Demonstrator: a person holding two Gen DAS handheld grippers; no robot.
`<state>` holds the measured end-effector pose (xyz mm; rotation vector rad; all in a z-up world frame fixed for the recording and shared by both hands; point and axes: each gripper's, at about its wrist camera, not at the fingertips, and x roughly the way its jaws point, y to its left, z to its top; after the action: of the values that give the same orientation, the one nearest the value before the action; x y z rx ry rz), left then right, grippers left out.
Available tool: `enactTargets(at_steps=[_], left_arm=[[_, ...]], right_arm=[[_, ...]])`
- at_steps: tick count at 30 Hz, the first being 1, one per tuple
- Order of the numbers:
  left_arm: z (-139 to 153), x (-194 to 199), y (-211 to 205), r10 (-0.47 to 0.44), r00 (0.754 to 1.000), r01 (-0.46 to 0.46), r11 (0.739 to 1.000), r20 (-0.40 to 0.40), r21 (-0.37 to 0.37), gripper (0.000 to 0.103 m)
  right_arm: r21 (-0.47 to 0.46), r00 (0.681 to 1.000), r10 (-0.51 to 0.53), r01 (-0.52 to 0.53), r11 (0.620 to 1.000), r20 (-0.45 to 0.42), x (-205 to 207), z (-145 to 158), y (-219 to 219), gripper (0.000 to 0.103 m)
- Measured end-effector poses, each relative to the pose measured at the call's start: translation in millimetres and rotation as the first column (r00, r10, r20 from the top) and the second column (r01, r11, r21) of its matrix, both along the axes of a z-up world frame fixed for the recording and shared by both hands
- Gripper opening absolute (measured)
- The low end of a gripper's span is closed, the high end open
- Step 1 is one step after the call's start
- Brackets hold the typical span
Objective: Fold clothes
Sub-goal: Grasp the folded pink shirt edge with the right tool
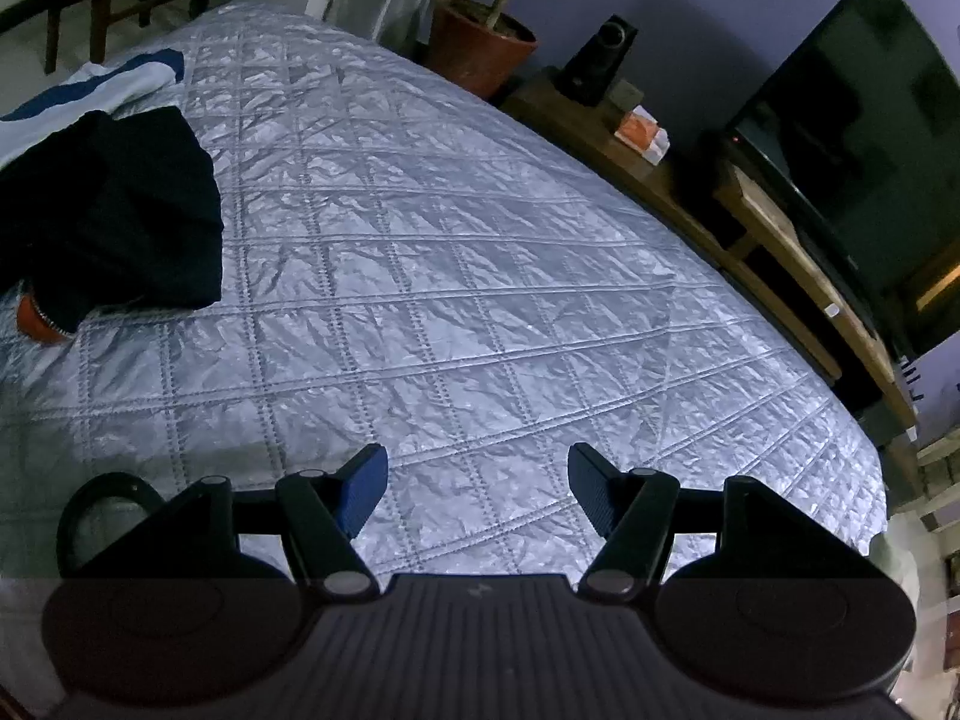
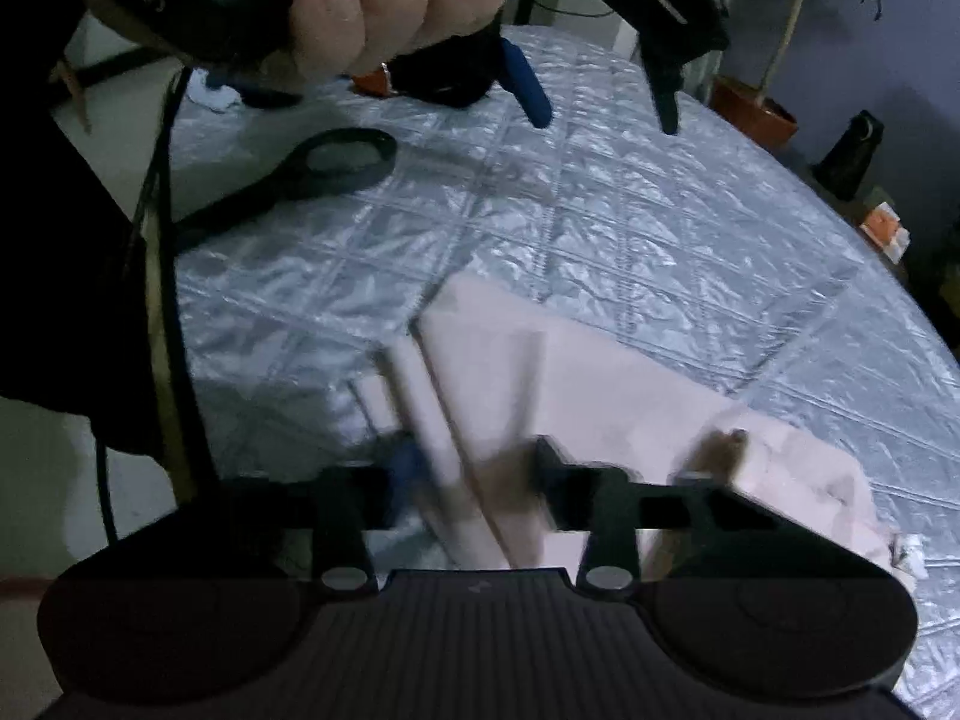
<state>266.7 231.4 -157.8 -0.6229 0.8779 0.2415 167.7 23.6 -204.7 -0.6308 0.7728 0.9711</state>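
Right gripper [image 2: 474,474] motion-blurred, jaws around pale garment [image 2: 600,384], grip unclear. Left gripper [image 1: 477,489] open, empty over quilt [image 1: 450,276]; dark clothing [image 1: 120,210] cut off at frame edge.

The bed cover [image 1: 480,276] was shiny silver-grey with a pattern of stitched squares. At about ten o'clock on it lay a dark navy cloth [image 1: 126,210] with a bit of orange under it, and past that a white cloth with blue stripes [image 1: 102,84]. The folded cloth [image 2: 576,396] was pale pink, the left gripper [image 1: 477,480] was black with blue pads, and the plant pot [image 1: 480,42] was red-brown.
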Motion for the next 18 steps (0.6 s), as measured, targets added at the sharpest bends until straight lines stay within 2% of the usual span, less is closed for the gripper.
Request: enactTargets(at_steps=[4, 8, 9, 10, 11, 15, 18], left_arm=[[-1.6, -0.1, 1.2, 0.005, 1.0, -0.005, 1.0, -0.006, 0.0, 0.063], [-1.1, -0.7, 2.2, 0.006, 1.0, -0.006, 1.0, -0.003, -0.001, 0.063], [-1.2, -0.9, 2.3, 0.006, 1.0, -0.006, 1.0, -0.002, -0.002, 0.063], [-1.2, -0.9, 2.4, 0.006, 1.0, -0.006, 1.0, -0.002, -0.003, 0.063], [-1.1, -1.0, 2.4, 0.006, 1.0, -0.006, 1.0, -0.002, -0.003, 0.063], [-1.3, 0.0, 1.6, 0.006, 1.0, -0.006, 1.0, -0.003, -0.003, 0.064], [-0.8, 1.2, -0.3, 0.002, 1.0, -0.002, 1.0, -0.002, -0.003, 0.064]], right_arm=[[0.012, 0.999, 0.017, -0.016, 1.0, -0.05, 3.4, 1.6, 6.0, 0.033], [0.022, 0.994, 0.008, -0.005, 1.0, -0.106, 13.2, 2.5, 5.7, 0.042], [0.033, 0.992, -0.006, 0.01, 0.999, -0.127, 16.6, 2.7, 4.1, 0.041], [0.047, 0.99, -0.016, 0.023, 0.999, -0.143, 18.9, 3.7, 2.3, 0.035], [0.061, 0.987, -0.025, 0.035, 0.998, -0.159, 21.3, 4.6, 0.4, 0.004], [0.107, 0.992, -0.038, 0.05, 0.993, -0.117, 15.8, 14.3, -6.1, 0.005], [0.193, 0.989, -0.099, 0.119, 0.974, -0.108, 16.7, 28.8, -21.9, 0.005]])
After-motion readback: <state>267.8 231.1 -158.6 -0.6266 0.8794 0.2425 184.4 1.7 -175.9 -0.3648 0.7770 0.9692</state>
